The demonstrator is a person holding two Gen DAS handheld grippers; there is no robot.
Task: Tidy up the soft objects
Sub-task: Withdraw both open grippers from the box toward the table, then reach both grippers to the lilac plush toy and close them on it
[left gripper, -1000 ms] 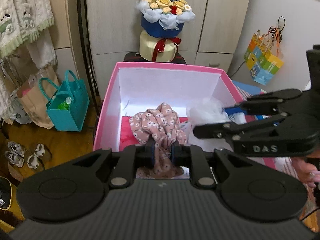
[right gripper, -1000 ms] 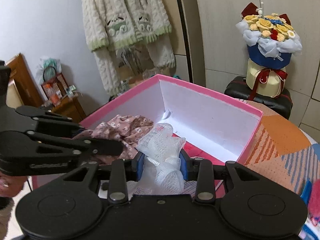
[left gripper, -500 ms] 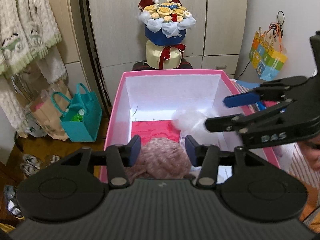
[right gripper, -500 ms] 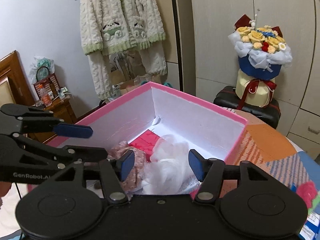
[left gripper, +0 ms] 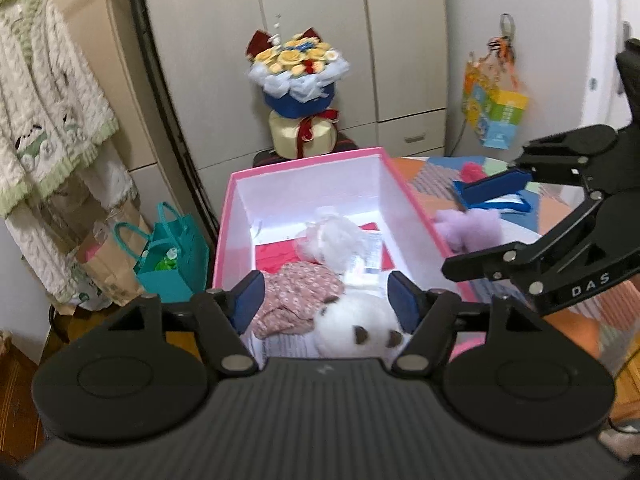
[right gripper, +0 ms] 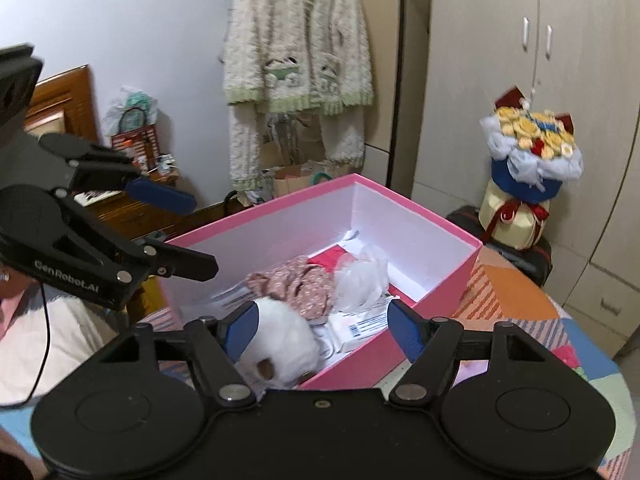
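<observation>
A pink box (left gripper: 404, 188) with white inner walls stands on the table; it also shows in the right wrist view (right gripper: 452, 232). Inside lie a pink floral cloth (left gripper: 298, 290) (right gripper: 304, 284), a white mesh bundle (left gripper: 336, 240) (right gripper: 362, 278) and a white plush toy (left gripper: 360, 326) (right gripper: 280, 344). My left gripper (left gripper: 326, 300) is open and empty above the box's near end. My right gripper (right gripper: 322, 330) is open and empty over the box; in the left wrist view it is at the right (left gripper: 476, 228). A purple plush (left gripper: 472, 226) lies on the table beside the box.
A flower bouquet (left gripper: 298, 92) stands behind the box in front of the cupboards. A teal bag (left gripper: 172, 256) and a paper bag (left gripper: 102, 260) sit on the floor at left. A knitted cardigan (right gripper: 298, 46) hangs on the wall. Papers (right gripper: 360, 326) lie in the box. The patchwork tablecloth (right gripper: 516, 308) extends right.
Both grippers opened, dropping the floral cloth and the white mesh bundle into the box. Both then pulled back and up; the white plush has come into view.
</observation>
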